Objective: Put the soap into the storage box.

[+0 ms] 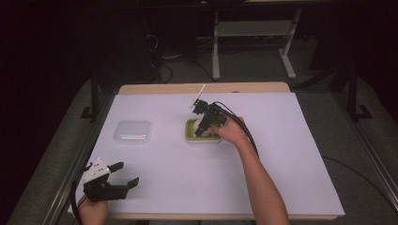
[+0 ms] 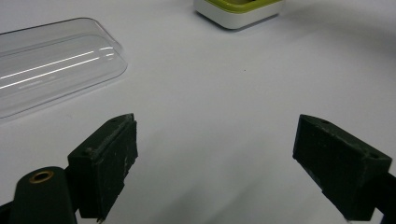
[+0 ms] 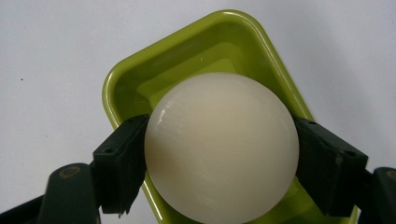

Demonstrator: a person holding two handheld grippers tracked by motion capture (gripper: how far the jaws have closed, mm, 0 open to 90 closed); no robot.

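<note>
The surface point(image 1: 300, 154) is covered by a white sheet and carries everything in play. On it, ahead of the left hand-held gripper point(image 1: 126, 174) and off to that gripper's left, lies a clear lid point(image 1: 133, 132), flat and empty; in the left gripper view it sits beyond the left jaw as a glossy transparent shell point(image 2: 51, 65), apart from both jaws.

The tray point(image 1: 189, 131), green inside with a white outer wall, stands on the surface straight under the right hand-held gripper point(image 1: 205, 125). From the left hand-held gripper it is farther ahead and to the right, its corner point(image 2: 238, 14) showing at the top of the left gripper view, well apart from the lid.

The ball point(image 3: 222, 151), pale cream and smooth, sits between the jaws of the right hand-held gripper point(image 3: 219, 163), which grasps it: both black pads press against its sides. It hangs just above the tray's green floor point(image 3: 187, 60); whether it touches the floor cannot be told. In the high view the ball point(image 1: 204, 123) shows as a pale patch over the tray, beneath the right hand point(image 1: 231, 131).

The left hand-held gripper point(image 2: 215, 154) is released, its jaws spread wide with bare white surface between them, touching nothing. It rests near the close edge of the surface, held by the left hand point(image 1: 93, 210).
</note>
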